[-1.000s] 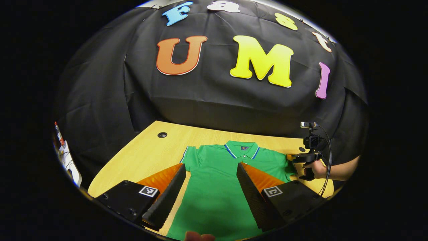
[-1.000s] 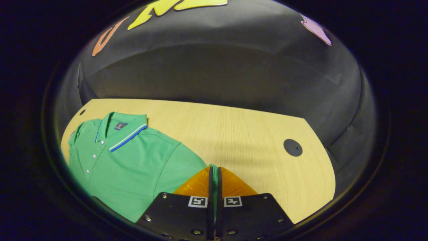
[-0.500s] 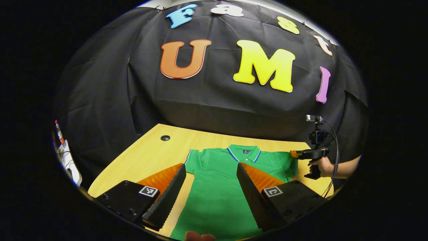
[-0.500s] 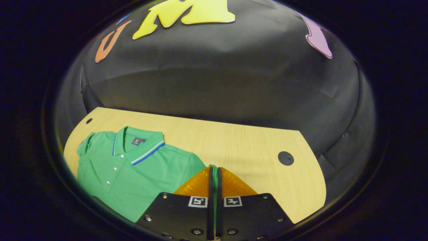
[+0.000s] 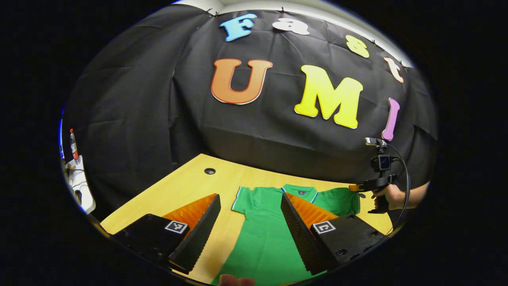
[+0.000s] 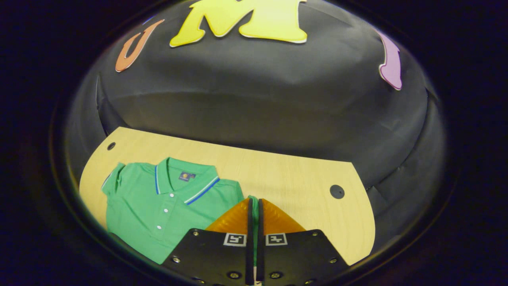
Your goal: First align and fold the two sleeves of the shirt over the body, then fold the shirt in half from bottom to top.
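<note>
My left gripper's (image 5: 250, 206) fingers (image 5: 198, 234) are spread wide apart with nothing between them, hanging over the lower part of the green shirt (image 5: 262, 238). My right gripper's (image 6: 254, 206) fingers are pinched together on a thin fold of green cloth, the edge of the shirt's (image 6: 166, 206) right sleeve, which shows as a sliver in the narrow slit between them.

The shirt lies face up on the wooden table (image 6: 285, 178), collar (image 6: 186, 180) toward the black cloth wall (image 6: 258, 99), buttons down the front. In the left gripper view I see the left sleeve (image 5: 241, 197) lying flat on the table, spread out to the side just beyond the gap between my open fingers. At the far right of that view, a hand (image 5: 391, 196) holds the right gripper (image 5: 354, 186) at the shirt's right sleeve (image 5: 341, 200), with a small camera and cable riding above it.

A round dark hole (image 6: 337, 191) sits in the table well to the right of the shirt, and another (image 5: 209, 171) near the far left corner.
</note>
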The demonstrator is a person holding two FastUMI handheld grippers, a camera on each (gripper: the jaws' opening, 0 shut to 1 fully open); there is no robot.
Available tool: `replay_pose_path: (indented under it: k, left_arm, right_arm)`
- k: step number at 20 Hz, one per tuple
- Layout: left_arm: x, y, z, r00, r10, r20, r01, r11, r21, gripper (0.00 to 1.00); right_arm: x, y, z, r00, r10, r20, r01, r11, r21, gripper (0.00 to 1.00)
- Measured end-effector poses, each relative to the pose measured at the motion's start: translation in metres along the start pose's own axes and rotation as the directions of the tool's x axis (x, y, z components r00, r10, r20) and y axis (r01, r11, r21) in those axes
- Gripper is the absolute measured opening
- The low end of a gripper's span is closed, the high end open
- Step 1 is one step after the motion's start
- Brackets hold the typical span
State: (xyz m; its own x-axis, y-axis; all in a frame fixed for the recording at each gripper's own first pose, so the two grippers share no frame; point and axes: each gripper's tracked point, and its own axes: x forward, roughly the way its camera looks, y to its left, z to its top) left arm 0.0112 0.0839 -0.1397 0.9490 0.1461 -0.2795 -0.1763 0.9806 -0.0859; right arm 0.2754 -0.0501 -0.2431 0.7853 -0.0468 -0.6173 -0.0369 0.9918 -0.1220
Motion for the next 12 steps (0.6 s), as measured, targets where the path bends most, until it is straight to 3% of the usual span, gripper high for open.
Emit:
replay_pose_path:
  k: [6,12]
  left_arm:
    - [-0.004,0.044,0.013,0.998,0.026,0.06,-0.027,1.0,0.016,0.98]
    - [-0.013,0.074,0.005,0.998,0.056,0.041,-0.055,0.998,-0.028,0.98]
  right_arm:
    - [-0.006,0.057,0.014,1.0,0.006,-0.007,-0.006,1.0,0.02,0.03]
    - [0.009,0.097,0.018,0.999,0.012,-0.032,-0.011,1.0,0.017,0.03]
